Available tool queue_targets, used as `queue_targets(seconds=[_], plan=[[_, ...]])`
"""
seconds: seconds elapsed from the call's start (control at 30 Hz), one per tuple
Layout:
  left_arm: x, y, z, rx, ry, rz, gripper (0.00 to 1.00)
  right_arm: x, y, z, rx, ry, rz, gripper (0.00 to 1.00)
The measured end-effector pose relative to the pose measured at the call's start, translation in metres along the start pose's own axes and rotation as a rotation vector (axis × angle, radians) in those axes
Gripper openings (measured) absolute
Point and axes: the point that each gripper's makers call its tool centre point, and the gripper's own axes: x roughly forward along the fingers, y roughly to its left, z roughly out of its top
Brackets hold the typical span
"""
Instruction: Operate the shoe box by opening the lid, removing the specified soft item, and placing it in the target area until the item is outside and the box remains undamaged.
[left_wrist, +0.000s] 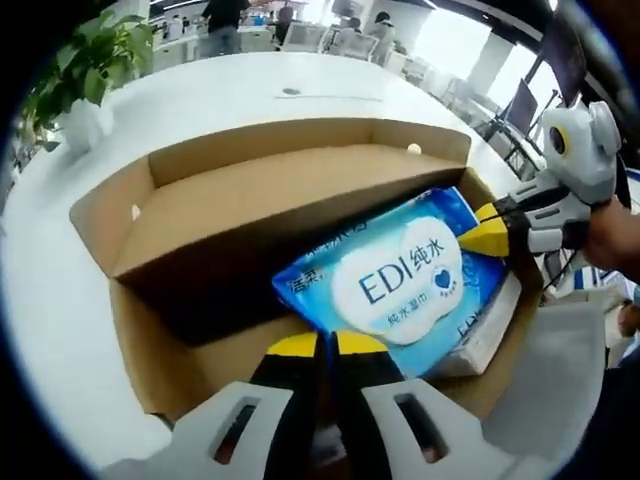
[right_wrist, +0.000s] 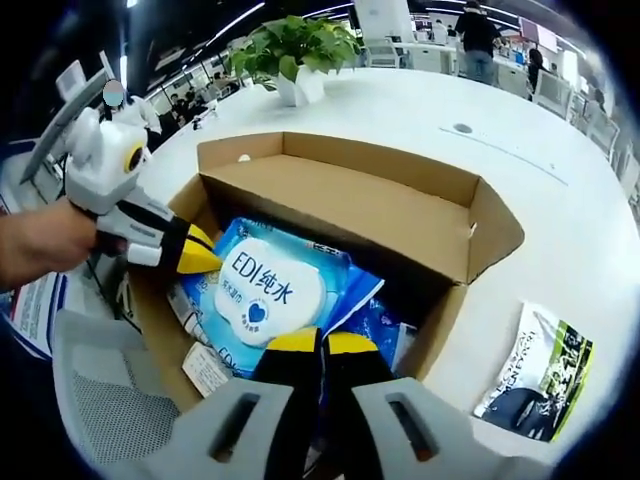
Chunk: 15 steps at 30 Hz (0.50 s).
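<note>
White office table, open cardboard box, both grippers working at a blue pack of wet wipes.

Inside the shoe box (right_wrist: 340, 215), lid flaps already folded back, the wipes pack (right_wrist: 270, 290) lies tilted against the near wall with more packs under it; the right gripper (right_wrist: 322, 345) has its yellow-tipped jaws pressed together at the pack's near edge, whether pinching the wrapper I cannot tell; the left gripper (left_wrist: 334, 345) likewise sits with jaws together at the opposite edge; a leaflet (right_wrist: 540, 375) lies on the table (right_wrist: 560, 200) beside the box, a potted plant (right_wrist: 295, 50) at the far edge; removal looks under way, and next comes a gentle lift clear of the walls.
</note>
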Motion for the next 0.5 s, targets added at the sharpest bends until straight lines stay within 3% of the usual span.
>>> queue_targets(seconds=[0.5], plan=[[-0.0093,-0.0006,0.0043,0.030,-0.044,-0.010,0.00,-0.0028,0.0020,0.0011,0.008,-0.004,0.001,0.00]])
